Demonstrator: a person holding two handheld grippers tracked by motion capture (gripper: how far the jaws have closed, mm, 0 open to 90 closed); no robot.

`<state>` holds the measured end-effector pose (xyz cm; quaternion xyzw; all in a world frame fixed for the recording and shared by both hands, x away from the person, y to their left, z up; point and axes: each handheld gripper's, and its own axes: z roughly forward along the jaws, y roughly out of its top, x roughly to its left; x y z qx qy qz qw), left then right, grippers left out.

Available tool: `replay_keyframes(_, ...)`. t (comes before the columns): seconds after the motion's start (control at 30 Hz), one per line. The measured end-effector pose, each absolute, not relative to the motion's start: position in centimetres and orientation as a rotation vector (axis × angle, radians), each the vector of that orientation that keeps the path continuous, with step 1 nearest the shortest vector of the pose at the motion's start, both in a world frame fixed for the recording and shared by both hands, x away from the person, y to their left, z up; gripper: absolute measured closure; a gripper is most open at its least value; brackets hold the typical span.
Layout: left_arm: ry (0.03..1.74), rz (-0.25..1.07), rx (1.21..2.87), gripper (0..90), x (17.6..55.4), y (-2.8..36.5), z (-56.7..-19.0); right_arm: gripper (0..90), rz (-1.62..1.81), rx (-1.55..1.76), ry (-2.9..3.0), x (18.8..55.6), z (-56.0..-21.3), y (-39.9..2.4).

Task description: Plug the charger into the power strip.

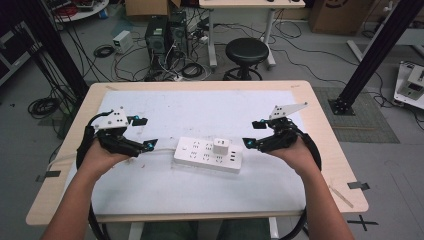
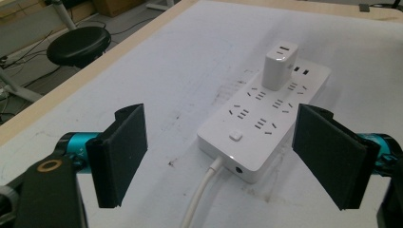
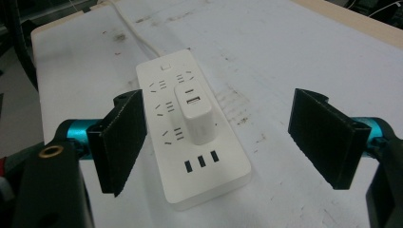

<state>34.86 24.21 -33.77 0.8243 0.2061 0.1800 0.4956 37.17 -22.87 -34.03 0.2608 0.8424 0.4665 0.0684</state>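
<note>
one white power strip [image 1: 208, 155] carries a white charger [image 1: 220, 146]; each hand-held gripper gapes, released.

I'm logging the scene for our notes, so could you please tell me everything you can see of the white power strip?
The power strip is a flat, white, glossy-looking plastic block with rounded corners, lying flat near the middle of the white table cover. Its top carries rows of sockets, a small button at the cable end and three USB slots at the other. A white charger stands plugged into it. Its white cable leaves one end. Both grippers, left and right, sit open beside it, not touching.
</note>
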Motion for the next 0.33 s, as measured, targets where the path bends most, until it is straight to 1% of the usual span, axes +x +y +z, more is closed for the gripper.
replay_keyframes(0.33, 0.509, 0.438, 1.997, 19.2, 35.04, 24.30, -33.91, 20.9, 1.391, 0.796, 2.546, 37.33, -34.10, -22.63)
